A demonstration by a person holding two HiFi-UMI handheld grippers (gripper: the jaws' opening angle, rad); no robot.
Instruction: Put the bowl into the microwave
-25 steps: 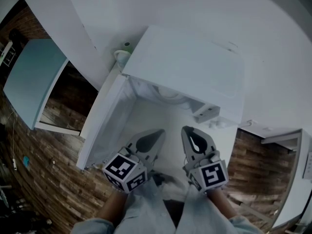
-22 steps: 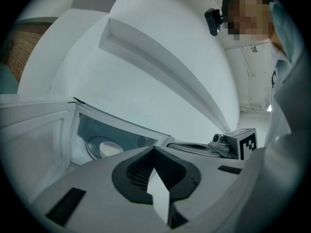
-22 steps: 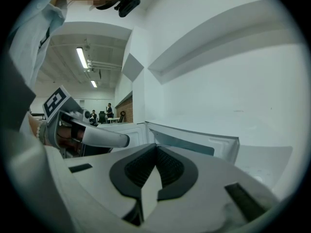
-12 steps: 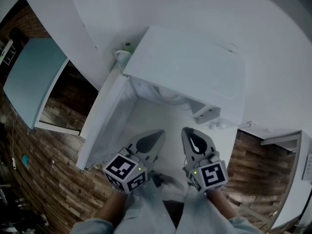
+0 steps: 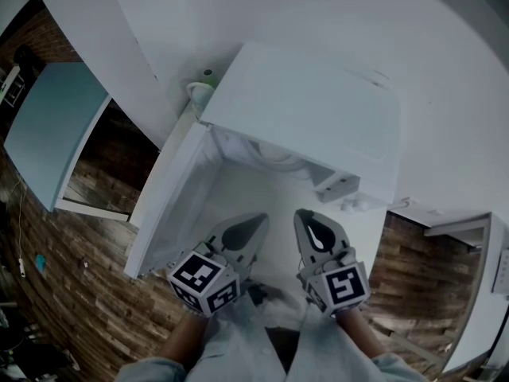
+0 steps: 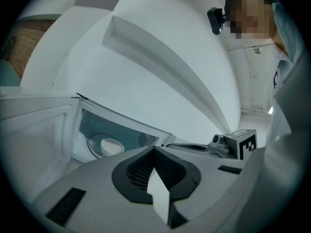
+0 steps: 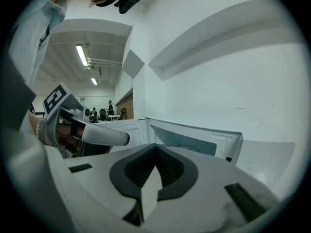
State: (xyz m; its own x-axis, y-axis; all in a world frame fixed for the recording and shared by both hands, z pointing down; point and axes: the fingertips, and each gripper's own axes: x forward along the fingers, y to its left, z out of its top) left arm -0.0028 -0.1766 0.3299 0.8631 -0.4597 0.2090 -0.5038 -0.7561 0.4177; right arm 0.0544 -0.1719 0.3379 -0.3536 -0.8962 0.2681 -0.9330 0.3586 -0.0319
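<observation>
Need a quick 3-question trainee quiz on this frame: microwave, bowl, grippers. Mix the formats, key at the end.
1. True or false: the door of the microwave stands open.
2. Multiple choice: where is the bowl?
A) on top of the microwave
B) inside the microwave, on the turntable
C) on the floor
3. Fill in: the jaws of the left gripper and the right gripper are both ____, with nothing between them.

Key: 1 true; 2 B; 3 shut.
</observation>
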